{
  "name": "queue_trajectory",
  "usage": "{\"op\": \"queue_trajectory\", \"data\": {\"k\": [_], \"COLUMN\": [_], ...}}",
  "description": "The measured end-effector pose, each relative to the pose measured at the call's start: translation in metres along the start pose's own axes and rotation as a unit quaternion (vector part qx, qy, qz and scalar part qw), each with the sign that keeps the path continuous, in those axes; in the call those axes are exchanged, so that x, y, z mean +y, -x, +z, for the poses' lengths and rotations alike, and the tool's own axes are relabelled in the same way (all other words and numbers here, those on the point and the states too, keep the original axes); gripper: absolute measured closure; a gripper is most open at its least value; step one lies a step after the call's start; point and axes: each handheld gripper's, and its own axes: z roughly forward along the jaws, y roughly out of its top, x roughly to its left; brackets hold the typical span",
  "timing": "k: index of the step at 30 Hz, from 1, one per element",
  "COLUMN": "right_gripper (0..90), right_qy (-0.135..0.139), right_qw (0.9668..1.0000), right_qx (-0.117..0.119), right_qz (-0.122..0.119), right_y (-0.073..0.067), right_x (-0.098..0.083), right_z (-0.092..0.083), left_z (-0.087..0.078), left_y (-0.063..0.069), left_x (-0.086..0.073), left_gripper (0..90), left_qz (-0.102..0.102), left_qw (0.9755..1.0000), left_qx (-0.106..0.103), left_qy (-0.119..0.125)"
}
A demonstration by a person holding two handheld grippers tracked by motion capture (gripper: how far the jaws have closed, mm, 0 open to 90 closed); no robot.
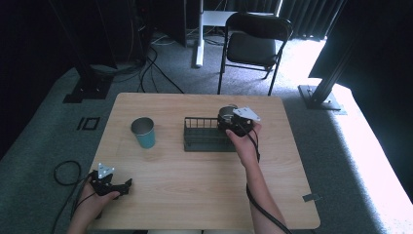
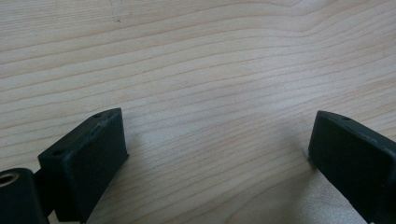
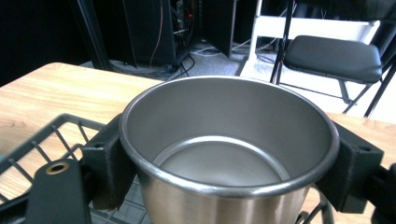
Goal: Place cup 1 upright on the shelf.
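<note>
A steel cup (image 3: 229, 154) stands upright and empty between the two black jaws of my right gripper (image 3: 231, 163), which press on its sides. In the high view this cup (image 1: 226, 113) sits at the right end of a black wire rack (image 1: 204, 134), with my right gripper (image 1: 234, 124) shut on it. A teal cup (image 1: 143, 132) stands on the table left of the rack. My left gripper (image 1: 124, 186) rests low near the front left edge of the wooden table (image 1: 195, 185). Its jaws are wide apart in the left gripper view, with bare wood between the fingers (image 2: 84, 163).
A black folding chair (image 1: 253, 44) and a white desk leg (image 1: 199, 34) stand beyond the far edge of the table. Cables (image 1: 151, 73) trail over the grey carpet at the back left. A black cable loops on the floor by my left hand (image 1: 65, 173).
</note>
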Motion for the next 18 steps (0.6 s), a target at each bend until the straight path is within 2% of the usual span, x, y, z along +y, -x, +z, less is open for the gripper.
{"op": "queue_trajectory", "data": {"k": [10,14,18], "right_gripper": [18.0,18.0,18.0], "right_qy": [-0.019,-0.018,-0.03], "right_qw": [0.9998,0.9998,0.9995], "right_qx": [-0.002,-0.004,-0.005], "right_qz": [0.011,0.005,-0.007], "right_y": [0.002,0.0,-0.001], "right_x": [-0.018,-0.02,-0.024], "right_z": [0.013,0.014,0.016], "left_z": [0.0,0.0,0.0], "left_y": [0.0,0.0,0.0], "left_x": [0.0,0.0,0.0], "left_gripper": [5.0,5.0,5.0], "left_qz": [0.0,0.0,0.0], "left_qw": [1.0,1.0,1.0], "left_qx": [0.0,0.0,0.0], "left_qy": [0.0,0.0,0.0]}}
